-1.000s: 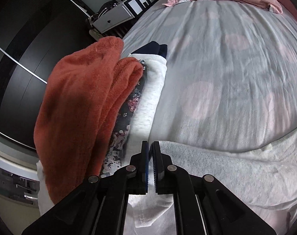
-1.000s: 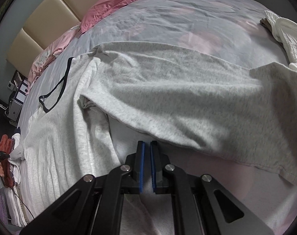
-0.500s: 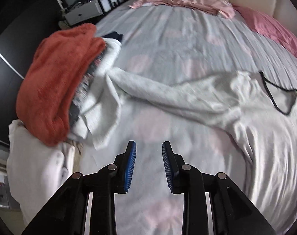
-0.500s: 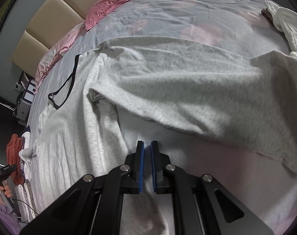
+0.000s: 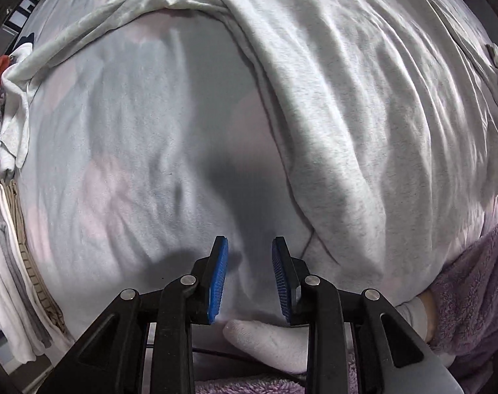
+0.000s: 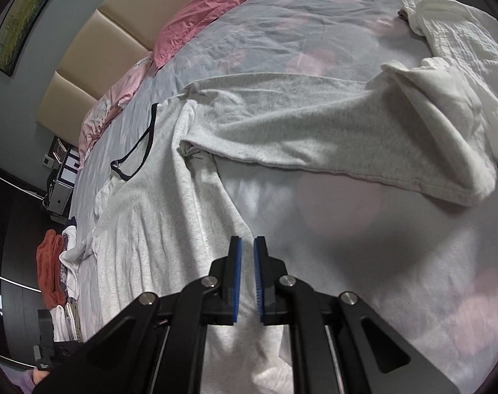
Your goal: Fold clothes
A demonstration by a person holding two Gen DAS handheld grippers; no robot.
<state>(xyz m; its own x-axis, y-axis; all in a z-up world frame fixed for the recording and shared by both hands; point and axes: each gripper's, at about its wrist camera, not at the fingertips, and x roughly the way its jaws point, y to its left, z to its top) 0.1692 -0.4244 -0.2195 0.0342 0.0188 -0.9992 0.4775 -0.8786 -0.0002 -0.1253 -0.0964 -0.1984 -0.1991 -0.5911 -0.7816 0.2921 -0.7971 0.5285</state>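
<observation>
A light grey marl long-sleeved sweatshirt (image 6: 170, 229) (soft, limp, likely to sag) is spread across the pale bedsheet (image 6: 396, 262). The left gripper (image 5: 249, 269) is parted and empty; the right gripper (image 6: 247, 274) is nearly closed, with hem fabric seemingly pinched. Hem corners are judged the best holds.

Our left black two-finger gripper with blue ribbed pads (image 5: 249, 252) has its jaws spread wide with nothing between them. It points forward and down. Our right black two-finger gripper with blue pads (image 6: 247, 243) has its jaws nearly together with a narrow gap between the pads; we can't tell whether anything is pinched in there. Our white-socked foot (image 5: 268, 341) shows under the left gripper, with our fuzzy lilac sleeve or robe (image 5: 472, 292) to its right.
</observation>
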